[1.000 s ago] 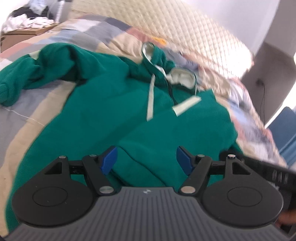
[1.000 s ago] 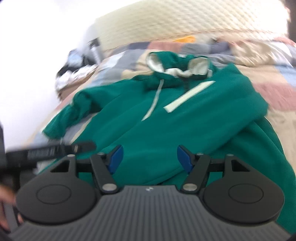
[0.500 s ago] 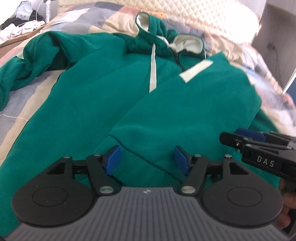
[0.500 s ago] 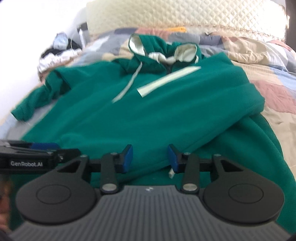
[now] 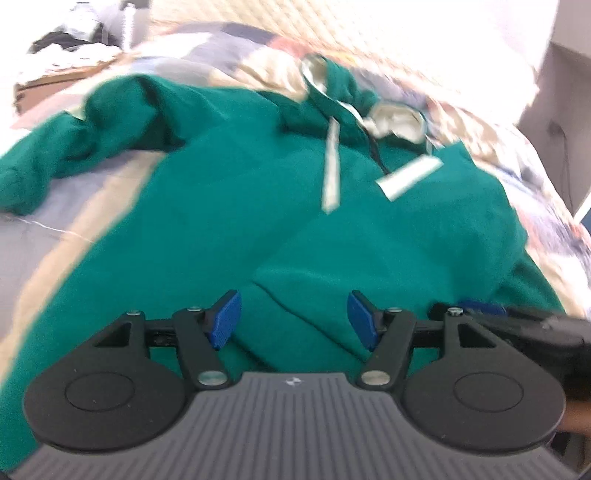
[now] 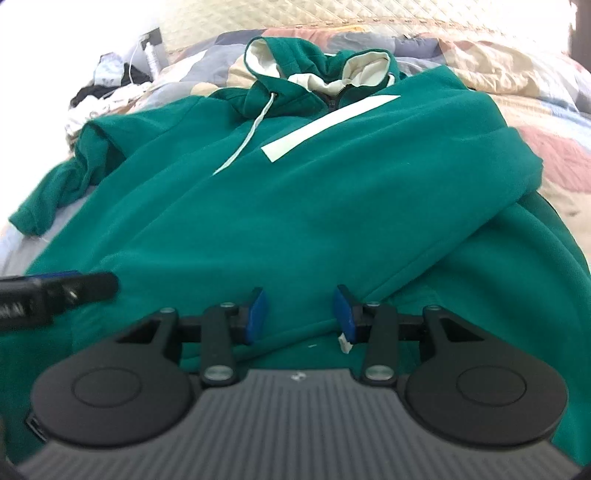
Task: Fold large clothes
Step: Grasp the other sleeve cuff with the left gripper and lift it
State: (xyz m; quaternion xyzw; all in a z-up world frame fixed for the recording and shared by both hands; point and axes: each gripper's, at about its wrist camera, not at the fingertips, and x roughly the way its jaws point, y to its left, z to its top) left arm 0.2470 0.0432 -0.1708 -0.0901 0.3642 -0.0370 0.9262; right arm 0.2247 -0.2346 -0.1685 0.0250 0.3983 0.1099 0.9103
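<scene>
- While the large green fleece hooded sweatshirt [image 6: 295,192] lies spread front-up across the patchwork quilted bedspread [image 6: 517,74], its hood toward the padded cream headboard [image 6: 369,14], both tools sit low over its near hem.
- Far left: one sleeve [image 5: 40,162] trails off the body, bunched and rumpled on the quilt; it will want straightening before any fold, in my judgement.
- Left gripper [image 5: 293,319]: blue ribbed pads stand wide, with a raised fold edge of fleece between them but not pressed. The view is motion-blurred.
- Centre: a white flat drawcord [image 6: 243,147] and a pale diagonal stripe [image 6: 328,125] cross the chest; the hood lining [image 6: 365,70] is cream.
- Right gripper [image 6: 299,314]: its jaws have just been closing to a narrower gap, straddling the thick hem edge [image 6: 280,336]; the pads do not clearly pinch it, so I rate it as not yet gripped. A small white tag [image 6: 344,341] hangs at the right pad.
- Right side: a panel is already laid over the body, forming a soft rolled ridge [image 6: 480,229].
- Recommendation: take a deep bite of both layers at the hem, close both tools evenly, and lift together, since plush fleece is thick, springy and liable to slip.
</scene>
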